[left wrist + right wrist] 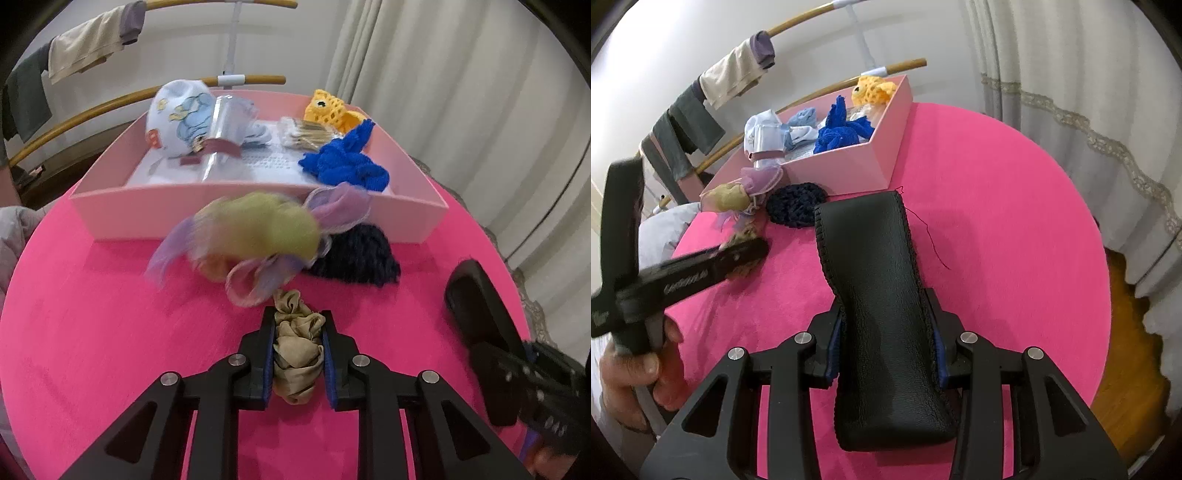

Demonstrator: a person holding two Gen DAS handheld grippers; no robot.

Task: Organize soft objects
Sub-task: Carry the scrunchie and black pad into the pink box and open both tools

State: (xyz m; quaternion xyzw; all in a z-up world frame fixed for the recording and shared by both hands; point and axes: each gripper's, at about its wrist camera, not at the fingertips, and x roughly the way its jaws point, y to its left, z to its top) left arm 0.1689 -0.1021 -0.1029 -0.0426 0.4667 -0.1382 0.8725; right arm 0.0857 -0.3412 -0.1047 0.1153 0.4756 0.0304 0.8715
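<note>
- I carry two grippers. My left gripper (298,328) is pinching one crumpled beige scrunchie (297,349) between its blue pads, low over the pink worktop (110,332).
- My right gripper (886,354) is clamped on one black leather sleeve (882,295), which sticks forward over the worktop.
- One pink box (258,218) stands at the far side of the worktop. Loose in front of it I count two things: a green-and-lilac gauzy scrunchie bundle (258,236), blurred, and a dark navy knitted piece (358,258) just beside it, both near the box wall.
- Inside the box: one blue knitted piece (343,162), one yellow crocheted toy (332,109), one white printed cloth (177,118), one clear plastic packet (225,125), and one wrapped bundle I cannot identify (303,134).
- Only the right wrist view shows my hand (631,369) around the left gripper's handle, and a red thread (927,229) trailing from the sleeve.
- Only the left wrist view shows the beige scrunchie clearly.
</note>
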